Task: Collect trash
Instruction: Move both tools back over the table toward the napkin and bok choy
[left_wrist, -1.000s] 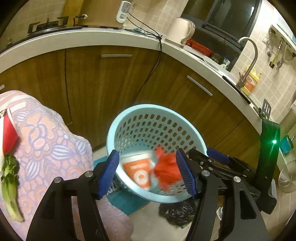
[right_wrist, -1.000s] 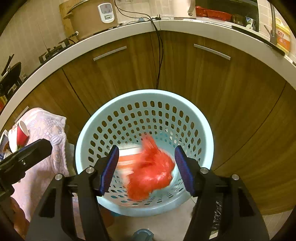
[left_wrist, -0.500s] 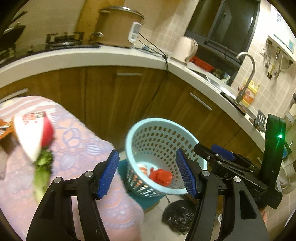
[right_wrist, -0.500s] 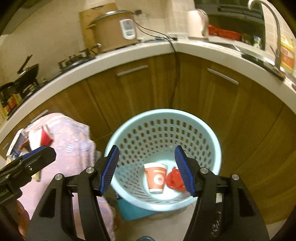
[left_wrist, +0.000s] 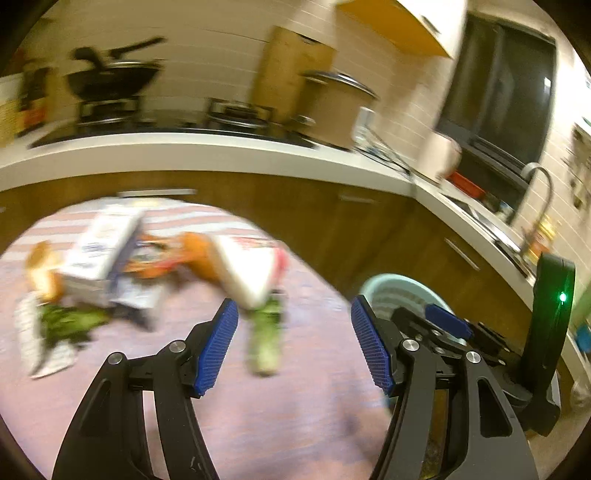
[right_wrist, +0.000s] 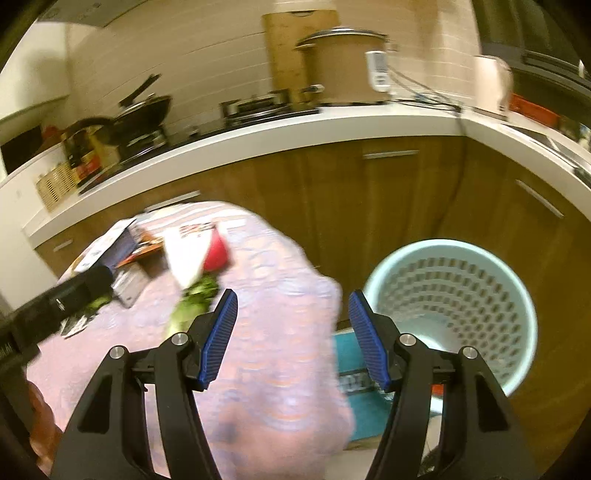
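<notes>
Trash lies on a table with a pink patterned cloth (left_wrist: 288, 406): a tipped white and red paper cup (left_wrist: 247, 269), a green vegetable stalk (left_wrist: 266, 339), a white carton (left_wrist: 99, 251), leafy greens (left_wrist: 66, 321) and orange wrappers (left_wrist: 155, 262). My left gripper (left_wrist: 293, 347) is open and empty, just short of the stalk. My right gripper (right_wrist: 291, 339) is open and empty over the table's right edge. The light blue perforated basket (right_wrist: 450, 306) stands on the floor to the right. The cup (right_wrist: 195, 254) and stalk (right_wrist: 188, 306) also show in the right wrist view.
Brown cabinets under a white countertop (right_wrist: 295, 133) curve behind the table. A wok (left_wrist: 110, 79), a rice cooker (right_wrist: 343, 70) and a kettle (right_wrist: 491, 85) stand on it. A sink tap (left_wrist: 535, 192) is at the right. A teal box (right_wrist: 354, 391) lies beside the basket.
Both grippers swung left and up, away from the basket toward the table. The table trash has come into full view. Both stayed open.
</notes>
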